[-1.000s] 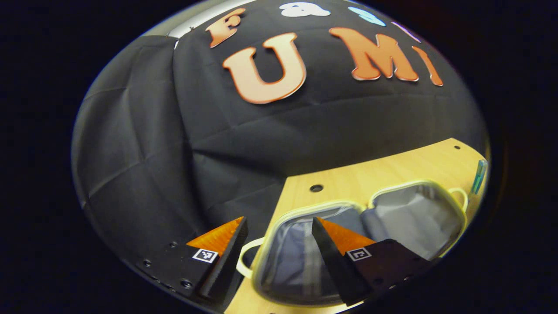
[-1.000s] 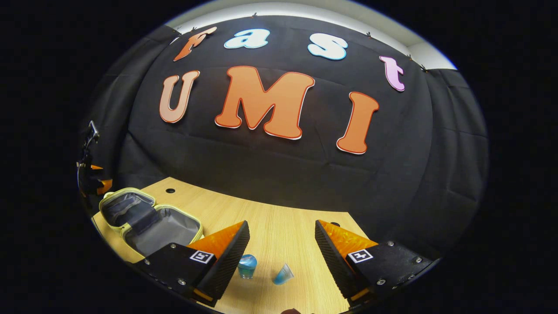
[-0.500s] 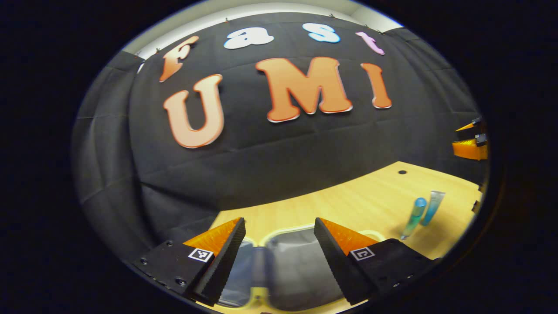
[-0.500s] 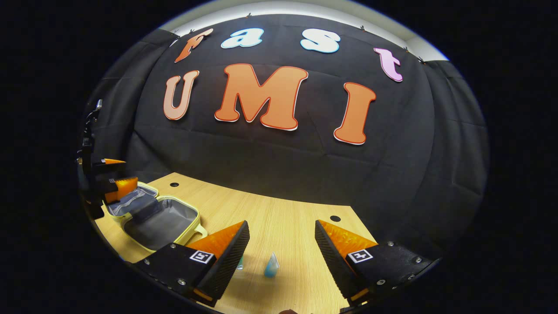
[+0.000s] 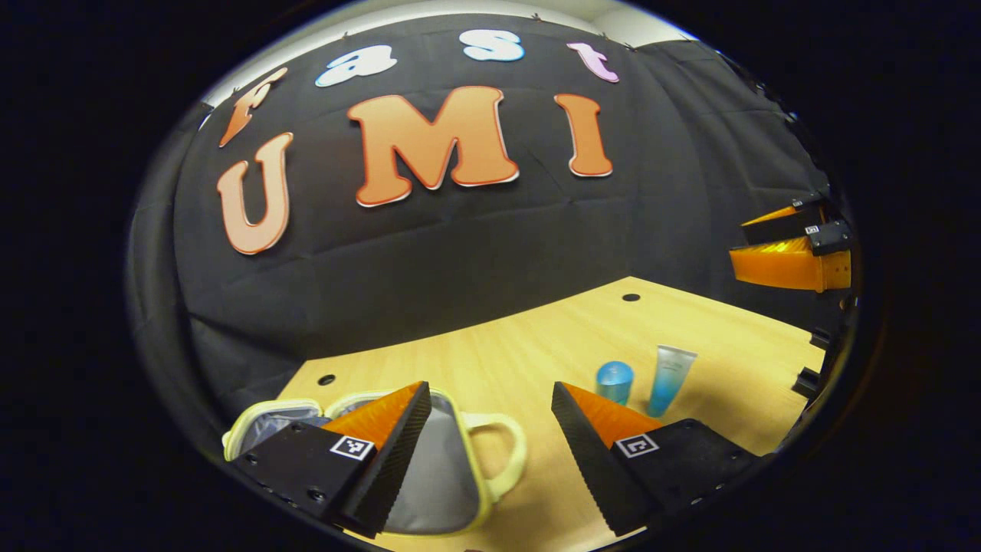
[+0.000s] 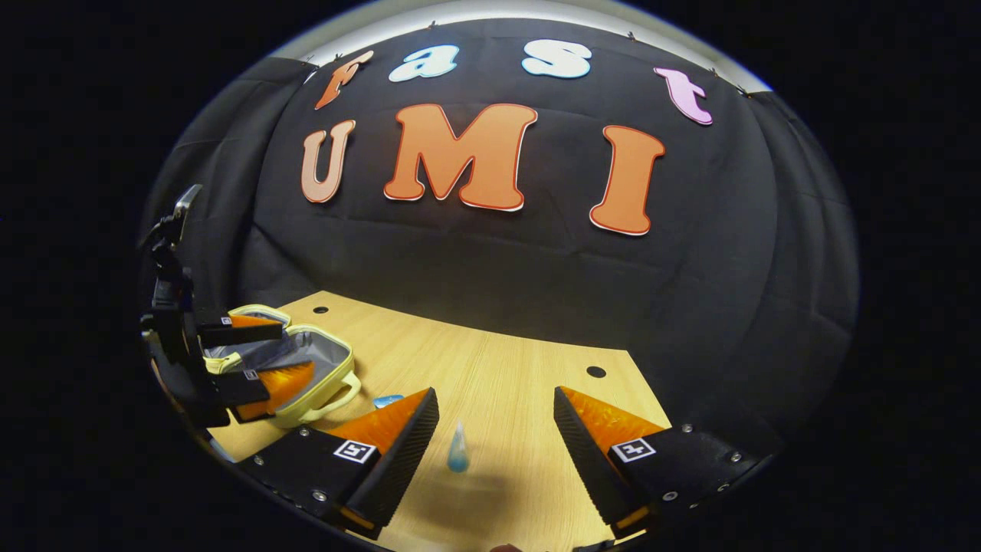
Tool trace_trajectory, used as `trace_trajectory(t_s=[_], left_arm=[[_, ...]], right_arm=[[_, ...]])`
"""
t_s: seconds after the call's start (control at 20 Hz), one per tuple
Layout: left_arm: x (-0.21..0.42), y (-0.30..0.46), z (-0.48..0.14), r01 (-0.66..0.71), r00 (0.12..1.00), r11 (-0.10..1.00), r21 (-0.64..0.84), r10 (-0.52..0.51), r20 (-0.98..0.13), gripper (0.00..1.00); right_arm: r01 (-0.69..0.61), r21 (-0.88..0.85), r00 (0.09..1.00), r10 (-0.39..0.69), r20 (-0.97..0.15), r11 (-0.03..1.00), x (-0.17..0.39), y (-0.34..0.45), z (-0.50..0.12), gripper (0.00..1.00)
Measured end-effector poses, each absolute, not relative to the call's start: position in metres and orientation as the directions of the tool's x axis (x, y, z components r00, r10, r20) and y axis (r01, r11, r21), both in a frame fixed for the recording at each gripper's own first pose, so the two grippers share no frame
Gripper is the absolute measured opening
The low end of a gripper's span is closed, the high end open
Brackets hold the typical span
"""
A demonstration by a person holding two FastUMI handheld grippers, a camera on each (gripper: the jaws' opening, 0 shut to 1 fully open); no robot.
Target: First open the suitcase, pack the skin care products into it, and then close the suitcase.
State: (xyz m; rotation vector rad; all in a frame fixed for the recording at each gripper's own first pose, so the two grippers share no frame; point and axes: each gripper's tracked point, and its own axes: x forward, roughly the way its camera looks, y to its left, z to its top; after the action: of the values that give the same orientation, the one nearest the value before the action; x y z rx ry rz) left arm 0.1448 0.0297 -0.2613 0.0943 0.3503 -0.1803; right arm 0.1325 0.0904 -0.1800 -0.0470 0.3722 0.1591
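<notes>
The suitcase (image 5: 448, 475), a small pale yellow case with a grey lining, lay open on the light wooden worktop (image 5: 536, 337), both halves spread flat and its loop handle (image 5: 502, 452) turned toward the skin care products. In the left gripper view, the left gripper (image 5: 487, 406) hovered over the handle end of the suitcase, its jaws wide and holding nothing; one finger covered part of the grey lining and the other stood over bare worktop beyond the handle.

Past the handle, well apart from the suitcase, two skin care products rested on the worktop just beside each other: a blue bottle (image 5: 615, 381) with a round cap and a clear tube (image 5: 668, 377) with blue contents. Farther from the suitcase than these, the right gripper (image 5: 789, 245) was raised above the worktop at the edge of that view.

In the right gripper view, the right gripper (image 6: 494, 418) had its jaws wide and empty above the worktop, with the clear tube (image 6: 458, 451) lying between its fingers and below them. The blue bottle (image 6: 387, 400) peeped out beside one finger, on the side toward the suitcase (image 6: 306, 368). The left gripper (image 6: 260, 356) hung over the open suitcase, jaws parted.
</notes>
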Motion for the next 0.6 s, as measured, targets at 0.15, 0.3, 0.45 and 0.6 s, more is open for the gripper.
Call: trace_trajectory(t_s=[0.15,0.3,0.45,0.6], left_arm=[[0.144,-0.012,-0.283,0.216,0.910,0.976,0.040,-0.186,-0.371,0.98],[0.148,-0.040,-0.301,0.236,0.899,0.971,0.030,-0.206,-0.387,0.98],[0.149,-0.056,-0.326,0.233,0.885,0.973,0.012,-0.207,-0.417,0.98],[0.153,-0.067,-0.351,0.233,0.868,0.973,-0.006,-0.210,-0.451,0.98]], right_arm=[[-0.198,-0.027,0.912,0.174,-0.372,0.980,0.128,0.084,-0.188,0.96],[-0.230,-0.041,0.904,0.198,-0.379,0.972,0.123,0.074,-0.193,0.96],[-0.256,-0.045,0.896,0.219,-0.387,0.966,0.119,0.068,-0.201,0.96],[-0.282,-0.060,0.893,0.239,-0.380,0.957,0.116,0.067,-0.205,0.96]])
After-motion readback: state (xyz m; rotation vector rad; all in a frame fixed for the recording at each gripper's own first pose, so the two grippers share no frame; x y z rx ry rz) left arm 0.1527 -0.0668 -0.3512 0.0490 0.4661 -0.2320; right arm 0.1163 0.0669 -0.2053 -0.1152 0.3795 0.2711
